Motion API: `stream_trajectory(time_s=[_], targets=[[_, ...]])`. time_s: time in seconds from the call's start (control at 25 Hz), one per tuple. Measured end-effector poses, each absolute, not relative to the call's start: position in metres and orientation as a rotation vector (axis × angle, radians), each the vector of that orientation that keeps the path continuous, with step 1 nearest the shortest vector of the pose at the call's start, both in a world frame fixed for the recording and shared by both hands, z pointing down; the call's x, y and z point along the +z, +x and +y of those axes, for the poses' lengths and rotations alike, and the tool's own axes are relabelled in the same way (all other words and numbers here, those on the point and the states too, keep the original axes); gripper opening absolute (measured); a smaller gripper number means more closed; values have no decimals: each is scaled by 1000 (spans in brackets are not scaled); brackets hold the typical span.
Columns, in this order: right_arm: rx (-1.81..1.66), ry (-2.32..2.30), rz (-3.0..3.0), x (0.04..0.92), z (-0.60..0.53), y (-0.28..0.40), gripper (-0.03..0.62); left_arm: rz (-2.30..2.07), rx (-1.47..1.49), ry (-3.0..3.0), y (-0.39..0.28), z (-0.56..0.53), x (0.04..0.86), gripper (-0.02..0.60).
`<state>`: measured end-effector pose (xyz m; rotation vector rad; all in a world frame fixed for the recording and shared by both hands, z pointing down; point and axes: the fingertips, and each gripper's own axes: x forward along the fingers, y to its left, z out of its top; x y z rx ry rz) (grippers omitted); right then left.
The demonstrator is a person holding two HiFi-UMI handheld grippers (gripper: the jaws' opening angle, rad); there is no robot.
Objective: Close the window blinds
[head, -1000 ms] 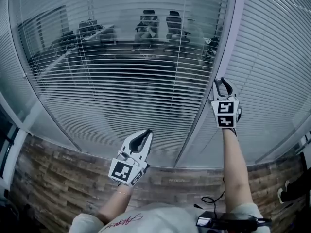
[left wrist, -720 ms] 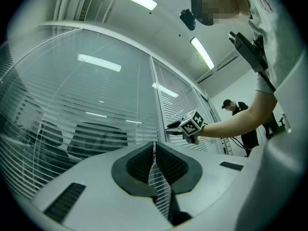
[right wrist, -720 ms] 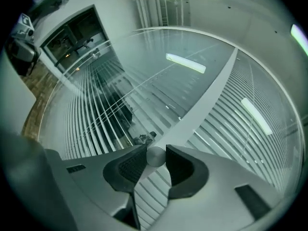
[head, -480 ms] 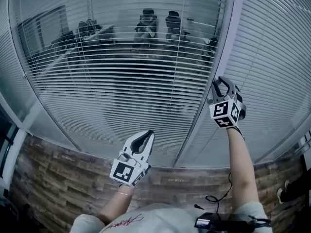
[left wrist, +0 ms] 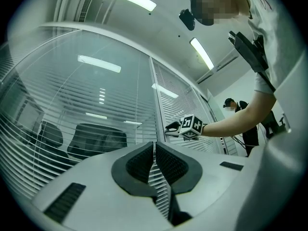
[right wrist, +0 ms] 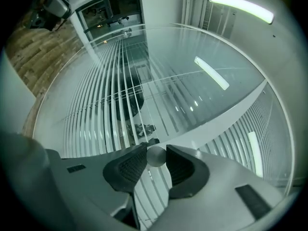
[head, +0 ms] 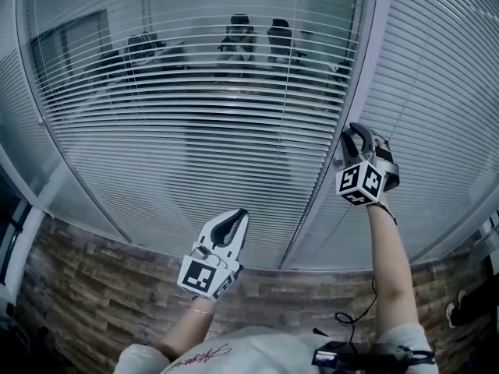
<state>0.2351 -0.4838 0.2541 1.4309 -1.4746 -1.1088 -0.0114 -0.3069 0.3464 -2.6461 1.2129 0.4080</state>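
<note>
At the glass partition, my right gripper pinches the small round knob on the upright post between two panes. Its jaws are spread only as wide as the knob and a pad presses on each side. The knob lies straight ahead along the jaws and its axis stands out from the post toward me, so I judge the coming move to be a twist about that line.

The blinds sit behind the glass, level from side to side and tilted open enough that chairs show through.

My left gripper hangs lower and well apart from the knob, jaws pressed together on nothing.

No brand or label reads. The cube carries only square markers, and the red script on my shirt is too small to read.
</note>
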Motion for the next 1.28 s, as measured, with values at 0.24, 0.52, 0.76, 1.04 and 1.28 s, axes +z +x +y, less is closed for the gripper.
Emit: stream_trajectory(time_s=[0.24,0.52,0.76,1.04,1.28], targets=[[-1048,1580,-1637,240,-478,236,134,1219,407,-2654,-12,-306,339,28],[-520,1997,-2242,236,-477,244,161,1246,412,-2657,-17,-306,341,28],[-490,2122,-2238,235,-479,247,161,1240,394,-2655,-15,-302,345,28],[-489,2202,-2240,233,-481,255,137,1243,394,-2652,-17,-301,341,29],[-662,2106,-2098,233,-481,249,132,1221,391,-2652,-13,-301,338,28]])
